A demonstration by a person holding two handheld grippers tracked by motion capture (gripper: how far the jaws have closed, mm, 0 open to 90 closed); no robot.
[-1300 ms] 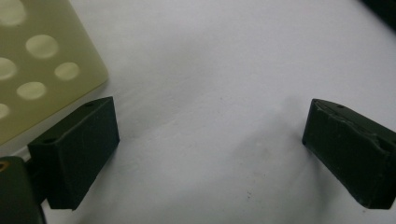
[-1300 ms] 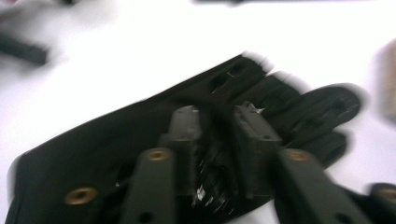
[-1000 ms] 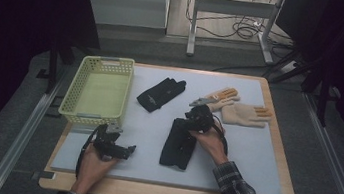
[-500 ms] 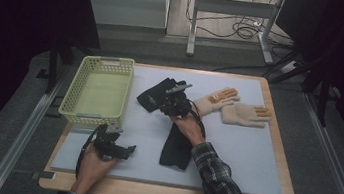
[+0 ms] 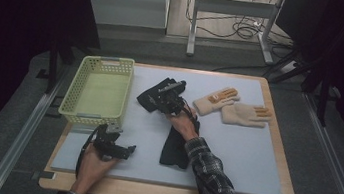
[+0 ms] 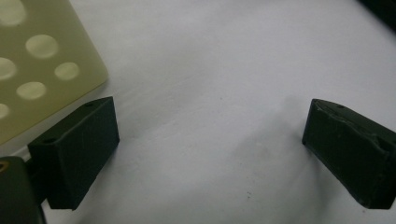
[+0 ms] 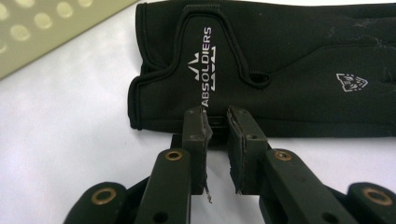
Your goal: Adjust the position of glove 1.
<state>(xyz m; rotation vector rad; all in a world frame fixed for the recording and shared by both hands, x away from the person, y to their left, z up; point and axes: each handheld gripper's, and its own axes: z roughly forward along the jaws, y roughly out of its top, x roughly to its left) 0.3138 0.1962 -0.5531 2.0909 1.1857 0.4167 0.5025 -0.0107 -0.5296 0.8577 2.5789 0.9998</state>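
A black glove point(image 5: 152, 94) with white lettering point(image 7: 280, 70) lies flat on the mat beside the basket. My right gripper point(image 5: 163, 99) point(image 7: 216, 119) is down at its near edge. Its jaws have just been closing and now stand a narrow gap apart, with the glove's hem between the tips; I see no bunching of the fabric. A second black glove point(image 5: 176, 148) lies under my right forearm. My left gripper point(image 5: 125, 151) point(image 6: 210, 140) rests low at the front left, jaws wide open over bare mat.
A pale green perforated basket point(image 5: 101, 62) point(image 6: 37, 70) point(image 7: 37, 32) stands at the left, close to both grippers. Two tan gloves point(image 5: 215, 100) point(image 5: 246, 114) lie at the back right. The blue-grey mat point(image 5: 233, 155) covers the wooden table.
My right gripper has moved left, away from the tan gloves, to the far black glove, and come down at its edge. The left gripper has stayed where it was.
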